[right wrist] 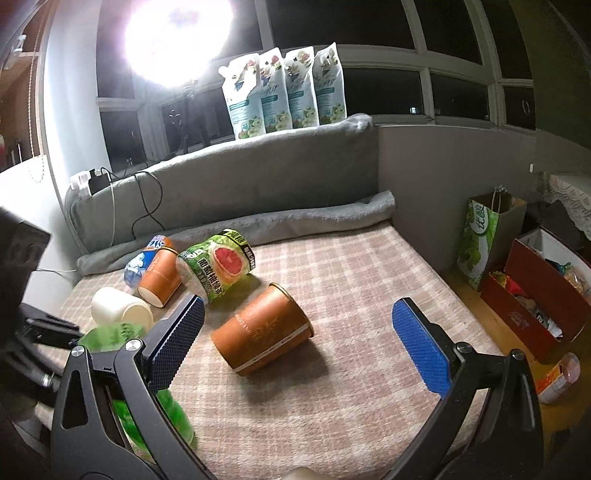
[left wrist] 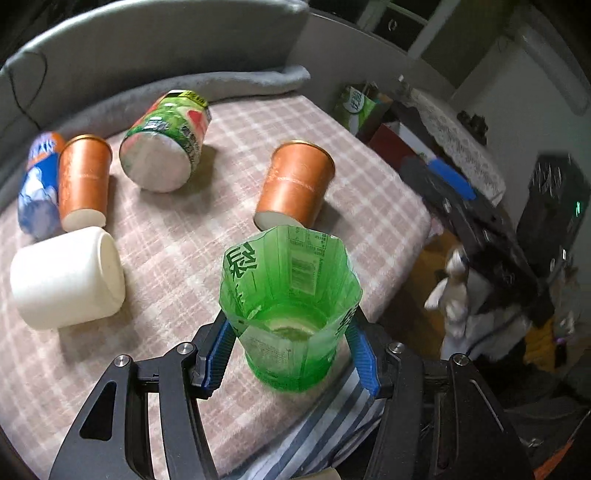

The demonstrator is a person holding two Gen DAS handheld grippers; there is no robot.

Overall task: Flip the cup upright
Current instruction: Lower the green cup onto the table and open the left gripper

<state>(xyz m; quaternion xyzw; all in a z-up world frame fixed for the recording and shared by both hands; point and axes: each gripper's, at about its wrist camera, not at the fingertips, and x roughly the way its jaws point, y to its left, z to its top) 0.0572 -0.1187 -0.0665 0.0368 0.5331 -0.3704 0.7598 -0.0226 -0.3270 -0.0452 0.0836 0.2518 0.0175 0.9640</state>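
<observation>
A pink checked blanket [left wrist: 177, 236] covers the bed, with a grey cushion [right wrist: 229, 173] at the far side. The left gripper [left wrist: 291, 354] holds a green plastic cup [left wrist: 290, 306] standing up, near the front edge. The right gripper [right wrist: 295, 332] is wide open, with an orange paper cup [right wrist: 264, 332] lying on its side just past it.

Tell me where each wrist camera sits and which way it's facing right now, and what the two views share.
Left wrist: on the left gripper, looking down and forward over the checked blanket; its fingers flank the upright green cup.
Right wrist: on the right gripper, facing the window; its jaws stand wide apart, holding nothing.
Shared: the lying orange cup, white cup, and the green cup.
</observation>
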